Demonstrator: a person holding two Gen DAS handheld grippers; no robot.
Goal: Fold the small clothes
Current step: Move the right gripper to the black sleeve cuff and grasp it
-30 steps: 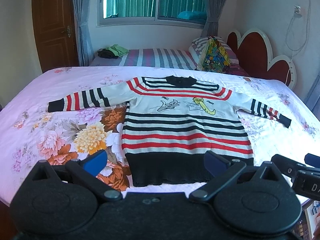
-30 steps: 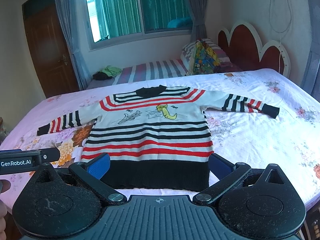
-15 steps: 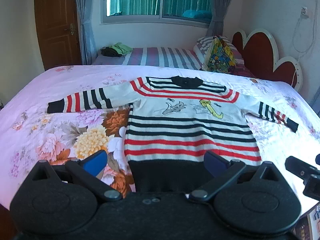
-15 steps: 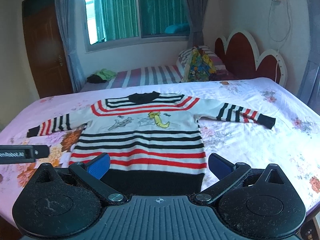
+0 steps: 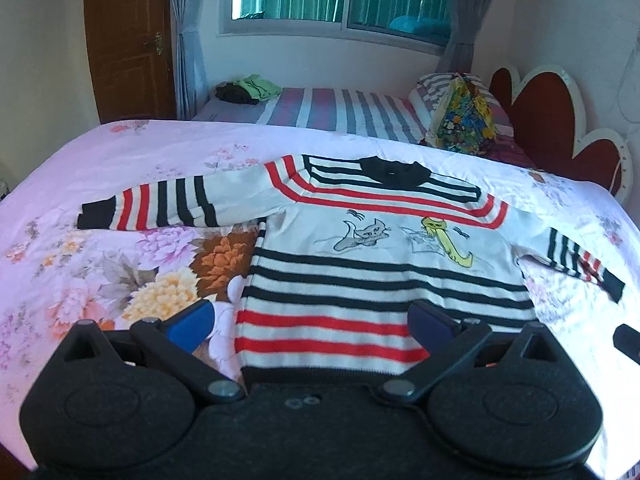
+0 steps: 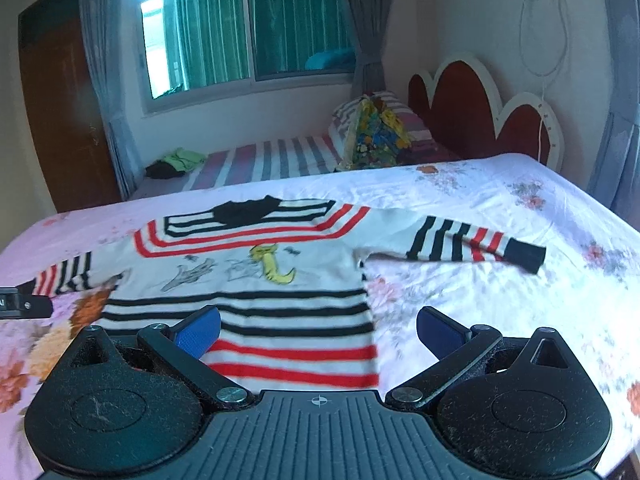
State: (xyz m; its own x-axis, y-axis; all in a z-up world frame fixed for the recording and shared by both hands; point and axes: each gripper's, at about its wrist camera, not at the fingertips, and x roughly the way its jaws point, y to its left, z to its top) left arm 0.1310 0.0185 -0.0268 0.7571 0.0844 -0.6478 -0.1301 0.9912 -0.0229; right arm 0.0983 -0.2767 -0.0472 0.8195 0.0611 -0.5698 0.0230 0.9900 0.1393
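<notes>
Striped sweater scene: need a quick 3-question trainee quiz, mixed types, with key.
1. True or false: the striped sweater lies spread flat on the floral bedsheet, both sleeves out.
2. Which colour is the sweater's collar? A) black B) green C) yellow
3. Fill in: the jaws of the left gripper and right gripper are both ____.

Key: 1 true; 2 A; 3 open.
</notes>
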